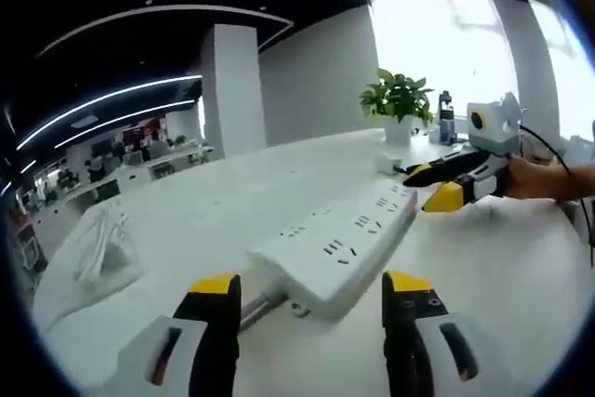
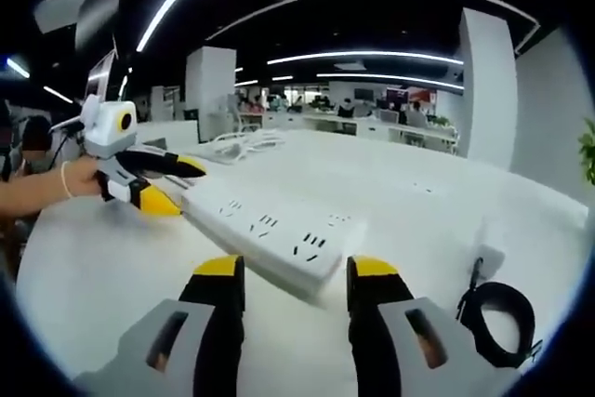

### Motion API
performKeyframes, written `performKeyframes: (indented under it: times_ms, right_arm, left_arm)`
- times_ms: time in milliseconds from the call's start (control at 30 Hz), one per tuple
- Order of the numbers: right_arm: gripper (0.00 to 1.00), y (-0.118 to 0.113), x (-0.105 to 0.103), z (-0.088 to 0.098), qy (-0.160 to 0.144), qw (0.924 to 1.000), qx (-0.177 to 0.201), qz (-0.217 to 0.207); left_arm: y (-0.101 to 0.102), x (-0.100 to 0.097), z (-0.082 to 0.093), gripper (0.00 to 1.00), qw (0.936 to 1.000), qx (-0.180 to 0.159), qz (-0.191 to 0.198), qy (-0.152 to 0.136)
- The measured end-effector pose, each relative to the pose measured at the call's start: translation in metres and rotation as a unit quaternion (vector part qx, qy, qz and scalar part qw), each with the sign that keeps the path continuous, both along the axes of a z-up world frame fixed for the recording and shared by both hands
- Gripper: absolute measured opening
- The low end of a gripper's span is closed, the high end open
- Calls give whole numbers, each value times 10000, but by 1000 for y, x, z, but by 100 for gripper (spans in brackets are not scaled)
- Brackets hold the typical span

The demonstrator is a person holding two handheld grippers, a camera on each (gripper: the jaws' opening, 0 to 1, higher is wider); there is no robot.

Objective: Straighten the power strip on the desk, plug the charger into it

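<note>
A long white power strip (image 1: 358, 230) lies on the white desk (image 1: 502, 276), running away from my left gripper (image 1: 311, 284). Its near end, with a grey cord stub, sits just ahead of the left jaws, which stand wide apart. At the far end my right gripper (image 1: 431, 184), held by a hand, is open with its yellow tips at either side of the strip. In the right gripper view the power strip (image 2: 270, 230) reaches between the jaws of the right gripper (image 2: 296, 267), with the left gripper (image 2: 175, 184) beyond. A white charger (image 2: 488, 258) with a coiled black cable (image 2: 502, 318) lies to the right.
A potted plant (image 1: 398, 99) and a dark bottle (image 1: 446, 118) stand at the desk's far side. A loose bundle of white cable (image 1: 102, 239) lies to the left. A person's hand (image 2: 46, 188) holds the left gripper. Office desks and pillars fill the background.
</note>
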State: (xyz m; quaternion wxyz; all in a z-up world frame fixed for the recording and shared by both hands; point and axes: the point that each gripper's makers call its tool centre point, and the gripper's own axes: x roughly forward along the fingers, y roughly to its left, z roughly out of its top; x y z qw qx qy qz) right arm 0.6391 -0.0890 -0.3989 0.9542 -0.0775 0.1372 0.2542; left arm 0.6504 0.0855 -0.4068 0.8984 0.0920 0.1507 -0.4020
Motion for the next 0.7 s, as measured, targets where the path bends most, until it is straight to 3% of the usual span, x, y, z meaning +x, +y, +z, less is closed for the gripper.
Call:
performKeyframes:
  times_ms: [233, 700]
  right_arm:
    - [50, 3, -7, 6, -114, 9999, 35, 84]
    - [66, 4, -27, 27, -230, 9986, 455, 128]
  left_arm:
    - [-3, -11, 6, 69, 9994, 145, -88, -294]
    - [-1, -37, 32, 80, 9978, -566, 163, -293]
